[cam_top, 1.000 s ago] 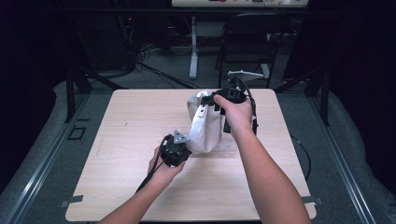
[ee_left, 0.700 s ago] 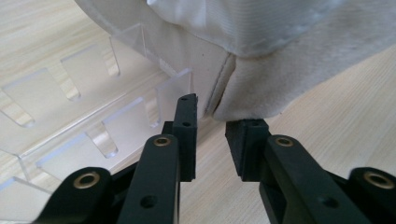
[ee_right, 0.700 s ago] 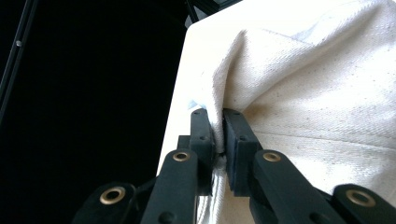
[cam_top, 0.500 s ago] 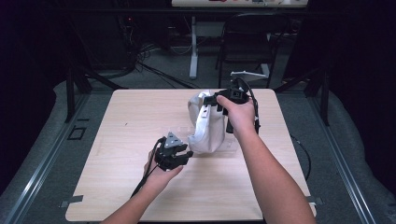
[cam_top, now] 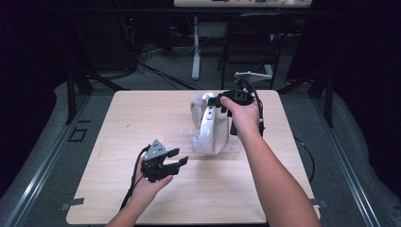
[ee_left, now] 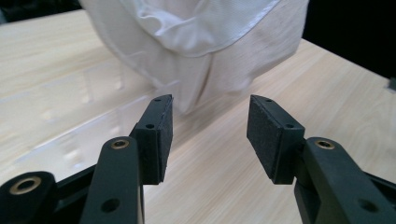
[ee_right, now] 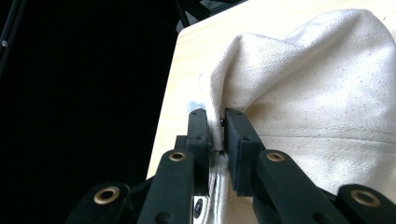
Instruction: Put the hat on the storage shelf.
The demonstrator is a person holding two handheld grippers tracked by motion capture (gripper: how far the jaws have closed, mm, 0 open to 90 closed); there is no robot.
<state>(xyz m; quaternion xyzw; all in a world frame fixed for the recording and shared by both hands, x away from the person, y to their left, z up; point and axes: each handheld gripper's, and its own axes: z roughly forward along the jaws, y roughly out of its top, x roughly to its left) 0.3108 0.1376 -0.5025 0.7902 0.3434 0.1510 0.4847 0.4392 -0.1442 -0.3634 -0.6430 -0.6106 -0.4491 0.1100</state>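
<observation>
A white canvas cloth point(cam_top: 208, 137) stands bunched up right of the middle of the wooden table point(cam_top: 142, 109). My right gripper point(cam_top: 213, 105) holds its upper edge off the table, and in the right gripper view its pads point(ee_right: 217, 123) are shut on a fold of the cloth point(ee_right: 317, 84). My left gripper point(cam_top: 178, 157) sits low near the front, left of the cloth's bottom end. Its jaws have just been opening. In the left gripper view the left gripper point(ee_left: 209, 135) stands open and holds nothing, and the cloth point(ee_left: 196, 28) hangs a short way beyond its tips.
A clear plastic sheet point(cam_top: 142, 144) lies flat on the table under and to the left of the cloth. Beyond the far edge stand a black chair point(cam_top: 255, 42) and a white post point(cam_top: 196, 47), with cables on the floor.
My left gripper let go of the cloth's lower end, opened, and drew back to the left and toward the person. The right gripper kept its grip and place.
</observation>
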